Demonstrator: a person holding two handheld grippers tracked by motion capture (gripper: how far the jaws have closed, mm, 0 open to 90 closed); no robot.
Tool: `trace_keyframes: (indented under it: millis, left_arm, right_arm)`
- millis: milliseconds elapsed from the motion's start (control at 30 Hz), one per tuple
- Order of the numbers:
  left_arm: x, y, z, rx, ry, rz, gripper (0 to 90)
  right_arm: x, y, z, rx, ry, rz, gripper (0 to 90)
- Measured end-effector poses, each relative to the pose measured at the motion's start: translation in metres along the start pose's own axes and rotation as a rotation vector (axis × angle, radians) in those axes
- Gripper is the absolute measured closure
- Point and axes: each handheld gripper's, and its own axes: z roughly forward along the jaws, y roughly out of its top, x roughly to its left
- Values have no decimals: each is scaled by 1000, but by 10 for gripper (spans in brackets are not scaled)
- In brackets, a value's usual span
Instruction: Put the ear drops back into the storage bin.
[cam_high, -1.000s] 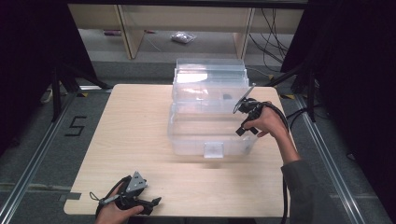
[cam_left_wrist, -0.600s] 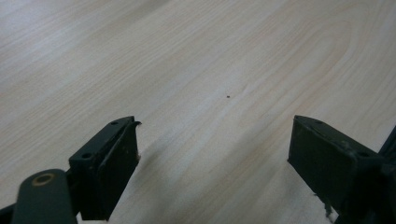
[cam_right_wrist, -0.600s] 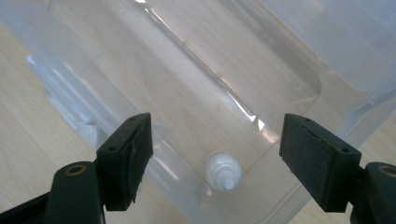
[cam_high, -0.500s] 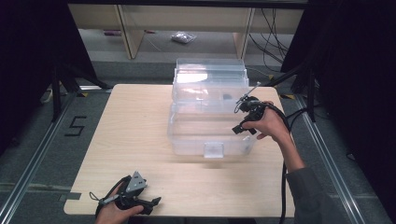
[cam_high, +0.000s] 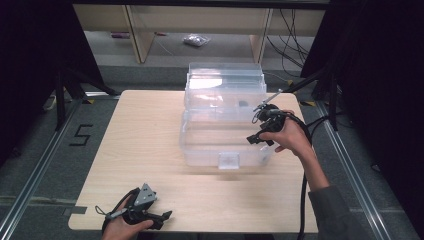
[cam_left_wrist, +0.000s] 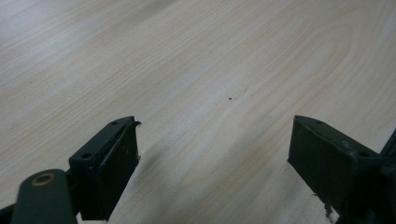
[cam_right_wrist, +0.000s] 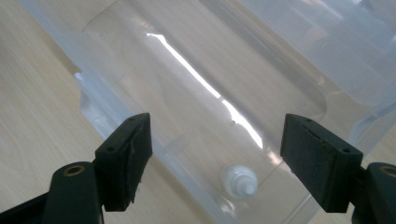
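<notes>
Hovering over the near right corner of a clear plastic box (cam_high: 225, 135), the right hand-held gripper (cam_high: 257, 138) has its jaws spread apart with nothing gripped between them; they have just been opening. The box sits in the middle of a pale wooden worktop (cam_high: 150, 140), its lid (cam_high: 225, 87) standing raised behind it, farther from the right hand-held gripper. The person's right hand (cam_high: 292, 137) wraps the tool from its outer side, and a black cable trails back along the forearm.

From the high view, the left hand-held gripper (cam_high: 162, 217) lies low at the near edge of the worktop, well apart from the box, held in the left hand (cam_high: 125, 227), with a grey three-cornered plate on top.

The right gripper view adds detail the high view cannot give: between and just beyond the two black jaws lies the box's see-through wall and rim, and directly ahead, low between the jaws, a small white knob-like piece (cam_right_wrist: 239, 179) shows through the plastic. Whether it is inside the box or part of it cannot be told.

The left gripper view shows its own two jaws wide apart over bare wood grain, with a tiny dark speck (cam_left_wrist: 230, 98) ahead of them.
</notes>
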Motion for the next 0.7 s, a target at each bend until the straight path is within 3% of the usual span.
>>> trace_keyframes:
  millis: [100, 133, 200, 300, 367, 400, 500, 567, 633, 667, 700]
  left_arm:
    - [-1, 0, 1, -7, 10, -13, 153]
    - [1, 1, -1, 6, 7, 11, 153]
    - [0, 0, 0, 2, 0, -1, 153]
    - [0, 0, 0, 3, 0, -3, 153]
    - [-1, 0, 1, -14, 8, -17, 153]
    - [1, 0, 0, 7, 2, 8, 153]
    - [1, 0, 0, 4, 9, 11, 153]
    - [0, 0, 1, -3, 14, 3, 153]
    - [0, 0, -1, 4, 6, 9, 152]
    - [0, 0, -1, 2, 9, 10, 153]
    - [1, 0, -1, 2, 13, 13, 153]
  right_arm:
    - [4, -5, -1, -2, 4, 19, 260]
    - [5, -6, -1, -9, 6, 24, 260]
    - [5, -9, -1, -26, 12, 2, 257]
    - [8, -13, -3, -43, 12, 26, 256]
    - [9, -15, -5, -57, 19, 16, 254]
    - [10, -17, -5, -64, 21, 11, 254]
    - [14, -21, -6, -79, 24, 21, 252]
    - [15, -25, -6, -108, 29, -4, 251]
    - [20, -28, -7, -94, 19, 36, 251]
    - [19, -30, -6, -111, 31, 9, 250]
    - [21, -32, -7, -113, 40, 20, 249]
